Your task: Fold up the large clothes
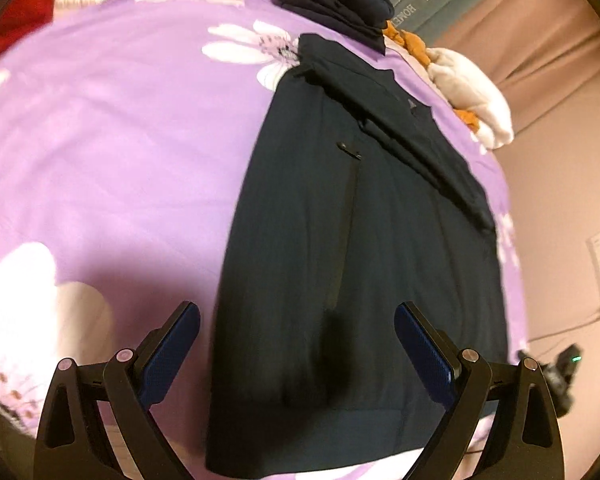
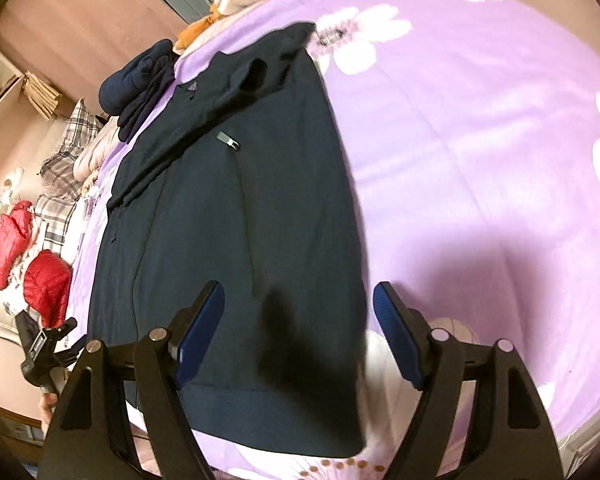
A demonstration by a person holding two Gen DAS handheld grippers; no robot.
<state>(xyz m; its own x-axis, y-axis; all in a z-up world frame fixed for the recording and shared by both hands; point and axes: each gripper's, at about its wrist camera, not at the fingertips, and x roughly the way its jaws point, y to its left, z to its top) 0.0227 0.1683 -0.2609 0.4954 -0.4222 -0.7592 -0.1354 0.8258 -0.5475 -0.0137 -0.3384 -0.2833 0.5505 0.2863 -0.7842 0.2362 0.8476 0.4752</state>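
Note:
A dark navy jacket [image 1: 340, 240] lies flat on a purple flowered bedsheet [image 1: 120, 140], folded lengthwise, with a sleeve laid across its upper part and a zip pull showing. My left gripper [image 1: 298, 344] hovers open above the jacket's hem end, nothing between its blue pads. The right wrist view shows the same jacket [image 2: 228, 220] from the other side. There my right gripper [image 2: 300, 332] is open over the hem corner and the jacket's long edge, holding nothing. The other gripper [image 2: 48, 352] appears at the lower left of that view, in a hand.
A folded dark garment [image 1: 336, 0] sits beyond the jacket's collar end. A white and orange plush item [image 1: 472, 92] lies at the bed's far edge. Red padded jackets [image 2: 28, 256] and plaid fabric [image 2: 68, 152] lie past the bed's side.

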